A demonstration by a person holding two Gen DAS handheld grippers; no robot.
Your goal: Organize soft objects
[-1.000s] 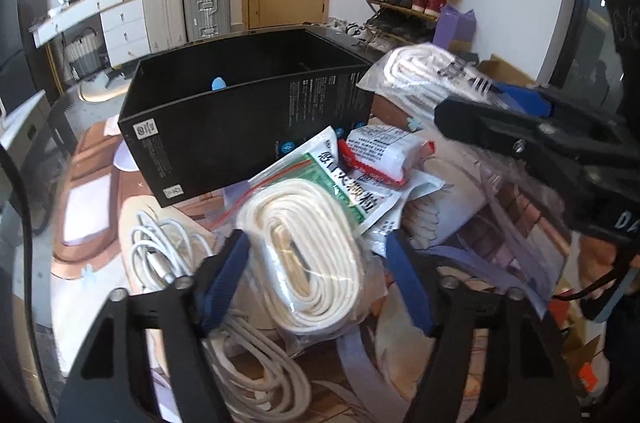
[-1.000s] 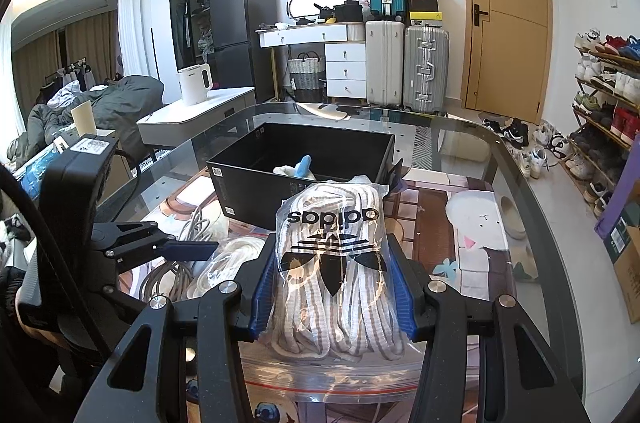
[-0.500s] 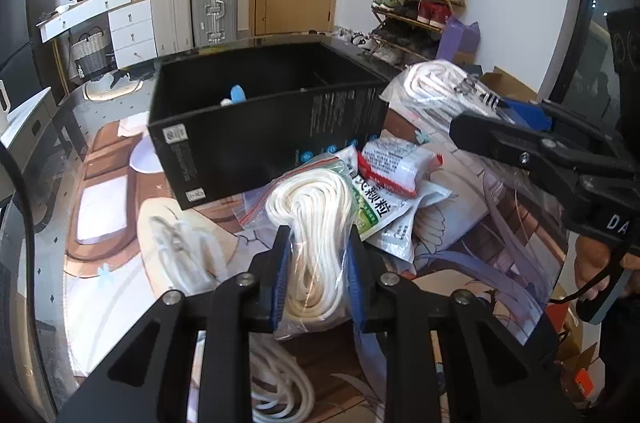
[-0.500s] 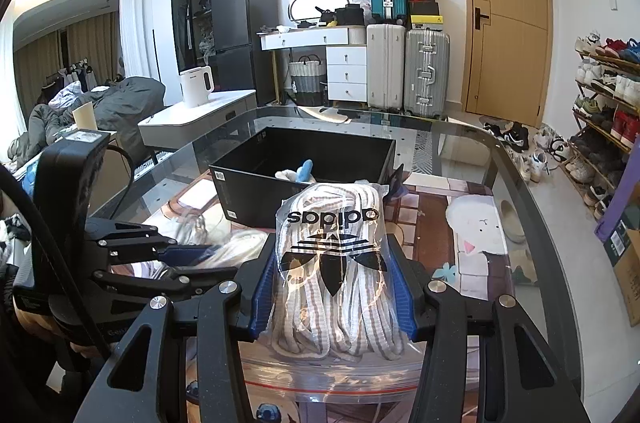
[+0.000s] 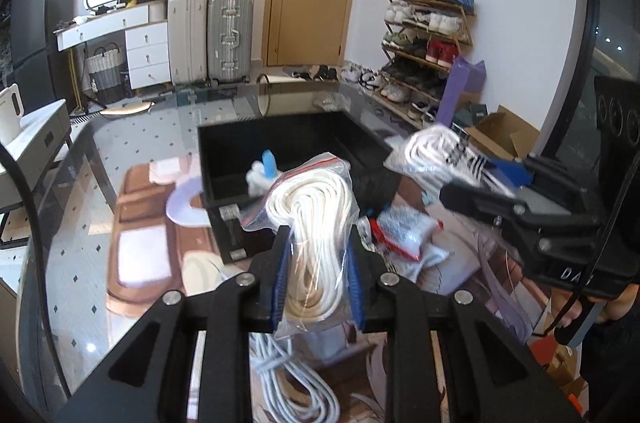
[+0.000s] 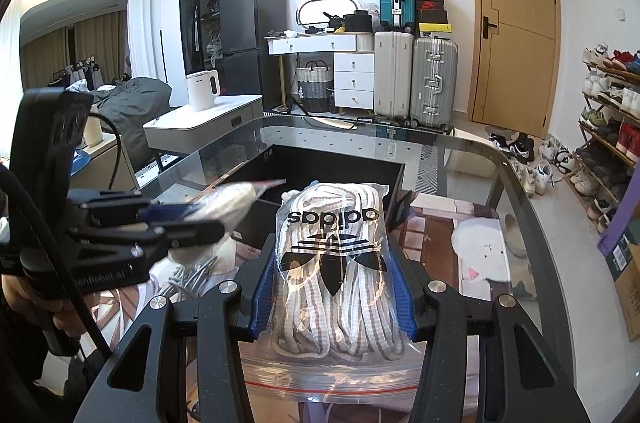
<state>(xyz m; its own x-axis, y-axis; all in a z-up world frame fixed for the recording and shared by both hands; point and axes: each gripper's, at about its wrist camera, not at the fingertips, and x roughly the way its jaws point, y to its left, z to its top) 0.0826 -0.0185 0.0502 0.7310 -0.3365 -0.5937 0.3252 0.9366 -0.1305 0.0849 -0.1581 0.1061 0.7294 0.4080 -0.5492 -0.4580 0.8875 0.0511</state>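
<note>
My left gripper (image 5: 318, 273) is shut on a clear zip bag of white rope (image 5: 316, 219) and holds it lifted above the table, in front of the open black box (image 5: 296, 143). It shows blurred in the right wrist view (image 6: 224, 207). My right gripper (image 6: 330, 287) is shut on a clear bag of white-and-grey striped laces (image 6: 334, 271) with a black logo, held above the table just short of the black box (image 6: 320, 163). A white and blue item (image 5: 262, 171) lies inside the box.
On the glass table (image 5: 80, 223) lie loose white cables (image 5: 304, 379), a red-and-white packet (image 5: 404, 227) and other bags to the right. Suitcases (image 6: 416, 75), a white dresser, a door and a shoe rack (image 5: 428, 35) stand beyond.
My left gripper closed on the rope bag, then lifted it off the table toward the black box. My right gripper kept holding the laces bag with little movement.
</note>
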